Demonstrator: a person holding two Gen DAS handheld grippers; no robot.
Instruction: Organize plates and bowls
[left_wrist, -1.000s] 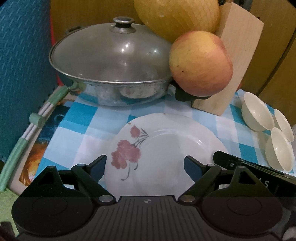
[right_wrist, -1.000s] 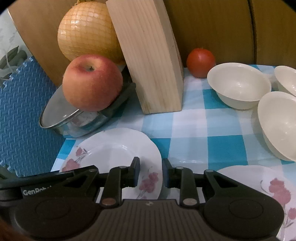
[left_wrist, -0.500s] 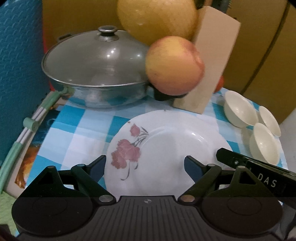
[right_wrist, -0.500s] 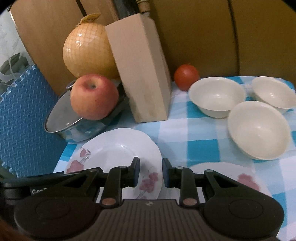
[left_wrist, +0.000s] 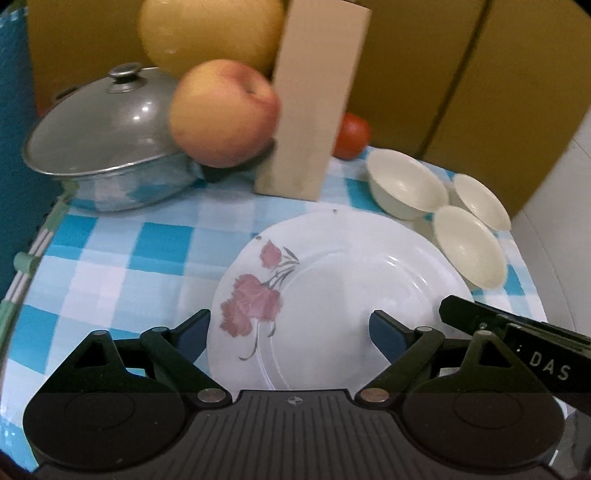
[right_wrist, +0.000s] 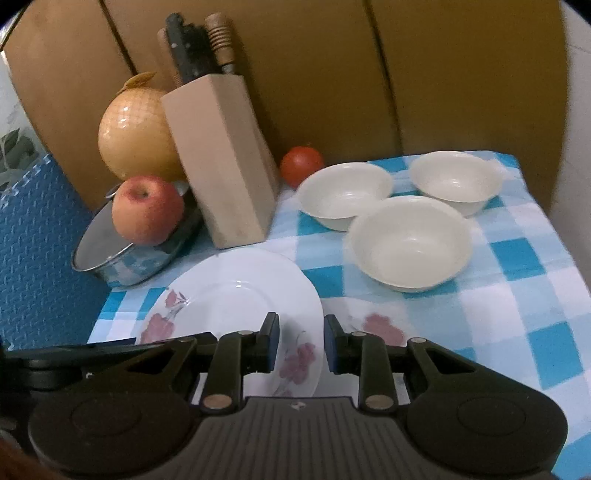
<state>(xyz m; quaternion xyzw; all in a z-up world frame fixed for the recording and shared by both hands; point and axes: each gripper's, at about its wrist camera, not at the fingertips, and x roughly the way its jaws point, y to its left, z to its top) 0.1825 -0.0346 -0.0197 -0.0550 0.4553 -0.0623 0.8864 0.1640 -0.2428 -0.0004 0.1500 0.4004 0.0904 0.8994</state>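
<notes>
A white floral plate (right_wrist: 236, 295) is pinched at its right rim by the right gripper (right_wrist: 301, 349), whose blue-padded jaws stand narrowly apart with the rim between them; the plate looks tilted, its right edge overlapping a second floral plate (right_wrist: 376, 321) that lies flat on the blue-and-white checked tablecloth (right_wrist: 517, 295). In the left wrist view the same plate (left_wrist: 351, 295) fills the space between the fingers of the left gripper (left_wrist: 290, 334), which is spread wide and grips nothing; whether its pads touch the plate cannot be told. Beyond the plates, three cream bowls (right_wrist: 410, 240) sit close together on the cloth, empty and upright. A wooden knife block (right_wrist: 221, 158) stands behind the held plate, with a red tomato (right_wrist: 301, 164) just to its right. To its left, an apple (right_wrist: 147, 210) rests on the handle of a lidded steel pan (left_wrist: 107, 136), and a netted pomelo (right_wrist: 136, 136) sits behind them.
</notes>
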